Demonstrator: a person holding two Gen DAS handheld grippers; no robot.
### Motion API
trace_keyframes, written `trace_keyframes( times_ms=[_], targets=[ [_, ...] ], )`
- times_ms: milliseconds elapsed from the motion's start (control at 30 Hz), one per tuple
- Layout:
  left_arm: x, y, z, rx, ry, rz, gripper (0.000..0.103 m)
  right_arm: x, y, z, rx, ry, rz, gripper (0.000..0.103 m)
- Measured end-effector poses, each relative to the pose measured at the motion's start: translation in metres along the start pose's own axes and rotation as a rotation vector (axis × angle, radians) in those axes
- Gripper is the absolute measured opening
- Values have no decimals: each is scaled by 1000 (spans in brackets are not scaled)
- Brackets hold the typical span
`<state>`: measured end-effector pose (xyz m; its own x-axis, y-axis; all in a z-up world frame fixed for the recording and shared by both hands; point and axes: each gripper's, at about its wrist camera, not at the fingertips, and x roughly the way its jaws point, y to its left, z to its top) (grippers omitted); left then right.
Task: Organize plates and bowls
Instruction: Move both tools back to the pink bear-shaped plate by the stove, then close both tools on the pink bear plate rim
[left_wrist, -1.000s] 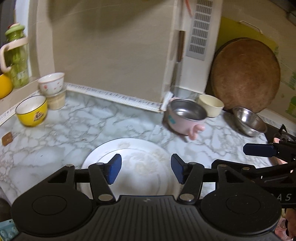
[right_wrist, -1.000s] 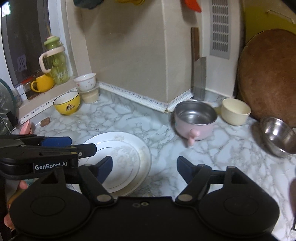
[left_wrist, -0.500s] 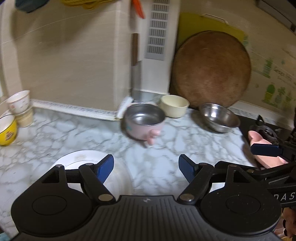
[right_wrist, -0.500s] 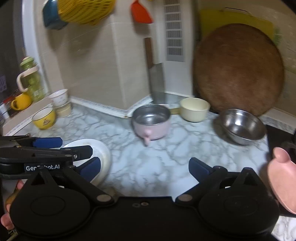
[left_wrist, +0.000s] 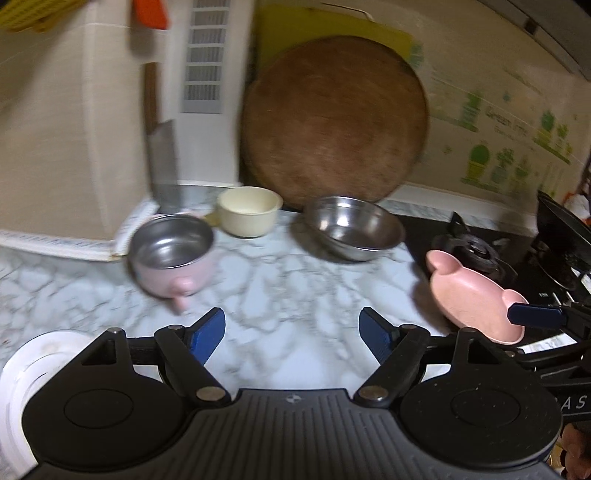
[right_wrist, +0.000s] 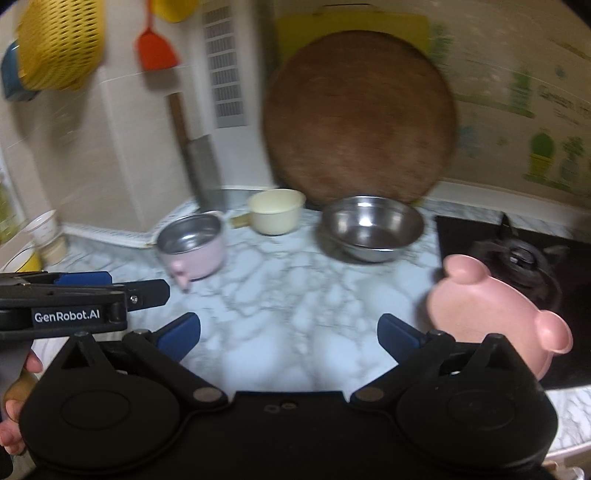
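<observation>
From the left wrist, the left gripper (left_wrist: 291, 334) hangs wide apart, holding nothing, over the marble tabletop (left_wrist: 295, 280). A white plate (left_wrist: 22, 373) lies at the near left edge. At the back stand a pink pot (left_wrist: 171, 254), a cream cup (left_wrist: 249, 210) and a steel bowl (left_wrist: 352, 227).

From the right wrist, the right gripper (right_wrist: 288, 336) is wide and holds nothing; a pink plate (right_wrist: 491, 310) lies at the tabletop's right edge, by the stove (right_wrist: 517, 254).

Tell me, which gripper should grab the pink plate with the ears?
Probably the right. The right gripper is open, and the pink plate sits just beside its right finger. The left gripper, also open, has that plate farther to its right, beyond the other gripper.
</observation>
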<state>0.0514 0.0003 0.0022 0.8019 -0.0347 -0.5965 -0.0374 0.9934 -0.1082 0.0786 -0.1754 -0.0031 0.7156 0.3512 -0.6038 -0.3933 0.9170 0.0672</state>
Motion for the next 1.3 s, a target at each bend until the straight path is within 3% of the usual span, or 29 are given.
trace_keyframes(
  times_ms=[267, 867, 1067, 1300],
  targets=[
    [44, -50, 12, 74, 57, -91, 79, 2, -54, -12, 86, 26, -105, 103],
    [158, -157, 31, 264, 141, -198, 79, 19, -185, -33, 290, 66, -392, 102],
    [200, -181, 29, 297, 199, -209, 79, 39, -211, -41, 335, 118, -433, 101],
    [233, -197, 26, 330, 228, -178, 79, 59, -233, -48, 401, 157, -435, 90]
  ],
)
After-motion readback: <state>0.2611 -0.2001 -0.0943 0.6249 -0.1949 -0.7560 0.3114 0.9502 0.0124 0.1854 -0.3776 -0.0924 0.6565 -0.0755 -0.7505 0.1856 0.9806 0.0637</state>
